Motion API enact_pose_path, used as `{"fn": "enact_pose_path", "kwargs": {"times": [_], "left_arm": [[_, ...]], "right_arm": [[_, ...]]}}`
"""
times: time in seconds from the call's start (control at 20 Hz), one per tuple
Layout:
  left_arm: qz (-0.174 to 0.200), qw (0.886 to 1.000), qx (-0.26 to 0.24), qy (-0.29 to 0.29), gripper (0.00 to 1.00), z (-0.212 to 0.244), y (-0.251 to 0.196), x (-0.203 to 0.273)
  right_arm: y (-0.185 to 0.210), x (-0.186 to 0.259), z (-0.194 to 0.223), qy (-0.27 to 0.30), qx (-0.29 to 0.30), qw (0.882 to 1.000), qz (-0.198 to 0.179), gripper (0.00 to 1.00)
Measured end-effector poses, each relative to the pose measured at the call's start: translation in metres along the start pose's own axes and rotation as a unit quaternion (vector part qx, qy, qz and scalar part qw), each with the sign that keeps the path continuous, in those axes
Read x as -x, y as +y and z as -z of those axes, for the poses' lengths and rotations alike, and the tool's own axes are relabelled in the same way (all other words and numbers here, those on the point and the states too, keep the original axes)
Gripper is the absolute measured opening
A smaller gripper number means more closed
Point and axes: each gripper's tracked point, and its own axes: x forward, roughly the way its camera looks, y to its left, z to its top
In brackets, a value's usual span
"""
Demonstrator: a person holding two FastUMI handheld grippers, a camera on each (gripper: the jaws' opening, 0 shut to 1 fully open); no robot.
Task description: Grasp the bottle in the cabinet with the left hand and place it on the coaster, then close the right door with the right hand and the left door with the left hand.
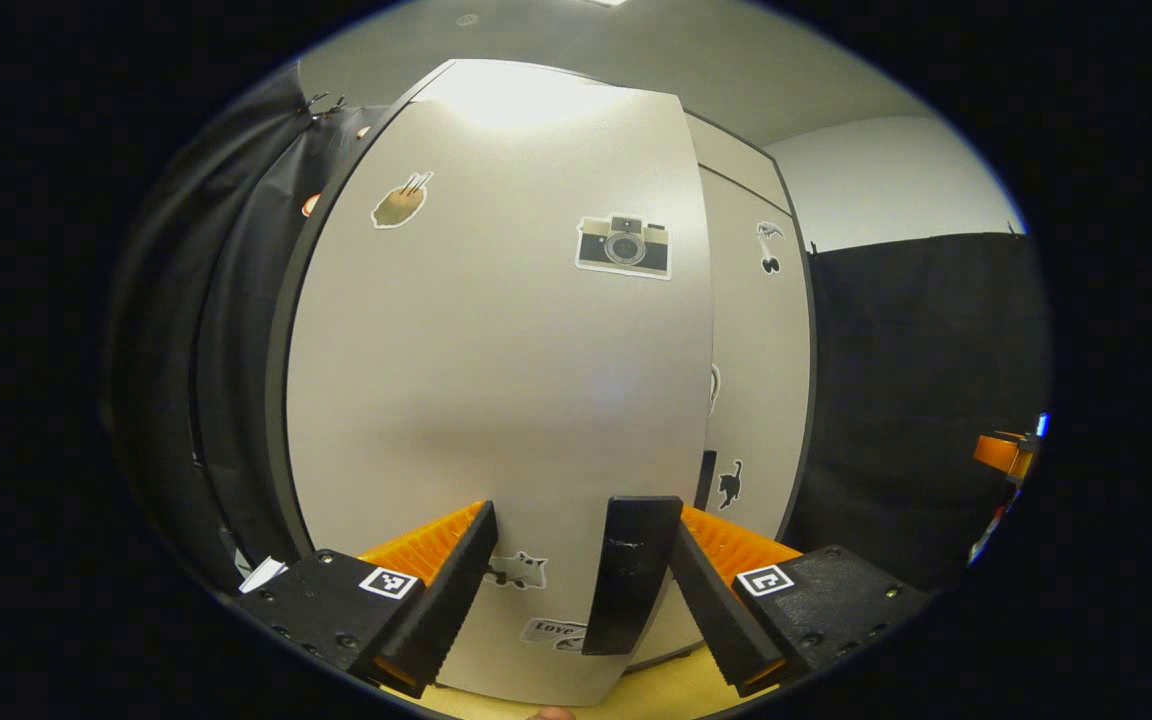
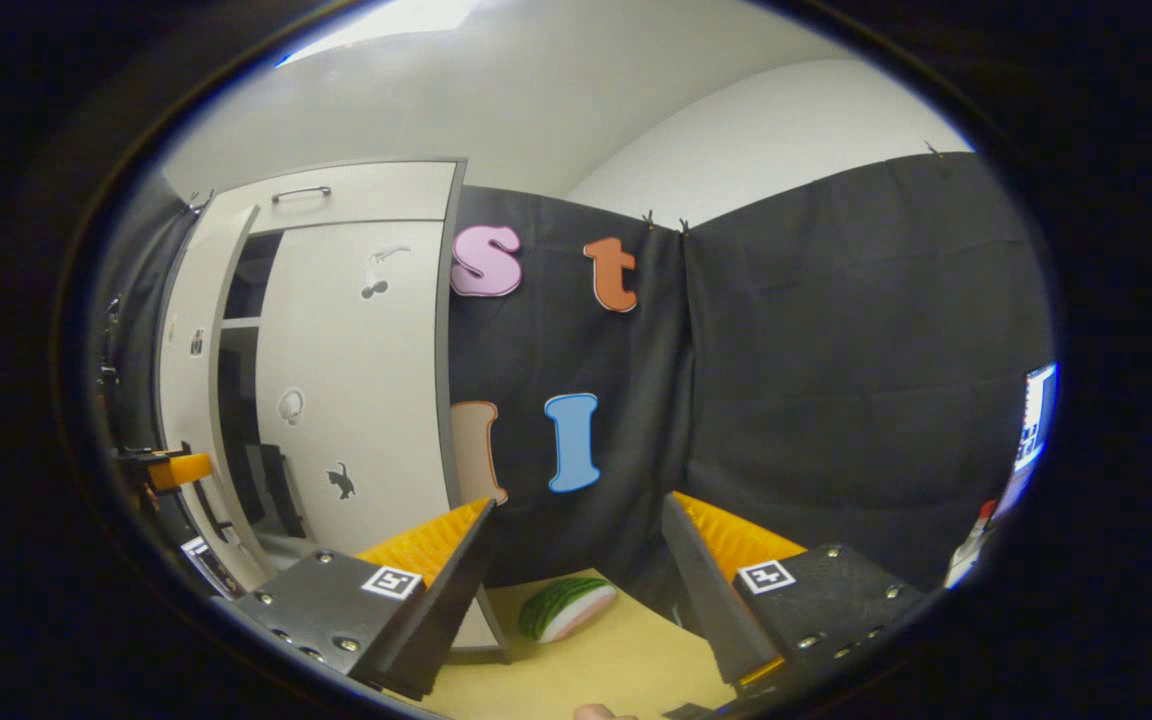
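Left gripper (image 1: 576,580): fingers spread, nothing between them, held close against the front of the cabinet's left door (image 1: 496,400). The door's black handle (image 1: 628,572) stands in the gap, nearer the right-hand finger; contact cannot be told. Left door is partly open; the right door (image 1: 751,380) lies flush beyond it.

Right gripper (image 2: 576,590): released, empty, over the yellow tabletop (image 2: 596,665). A watermelon-slice piece (image 2: 566,607) lies ahead. Right door (image 2: 356,390) closed; a dark gap shows beside it. The other gripper (image 2: 171,470) is at the left door. Bottle and coaster: cannot tell where they are.
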Motion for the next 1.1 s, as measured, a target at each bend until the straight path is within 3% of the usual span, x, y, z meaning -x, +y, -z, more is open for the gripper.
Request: {"fn": "enact_pose_path", "kwargs": {"times": [0.4, 1.1], "left_arm": [[-0.010, 0.999, -0.030, 0.003, 1.00, 0.003, -0.001, -0.012], [-0.009, 1.000, -0.017, 0.009, 0.97, 0.008, -0.001, -0.027]], "right_arm": [[0.011, -0.014, 0.010, 0.006, -0.009, 1.000, -0.023, 0.99], [0.030, -0.029, 0.022, 0.013, 0.017, 0.998, -0.054, 0.99]]}}
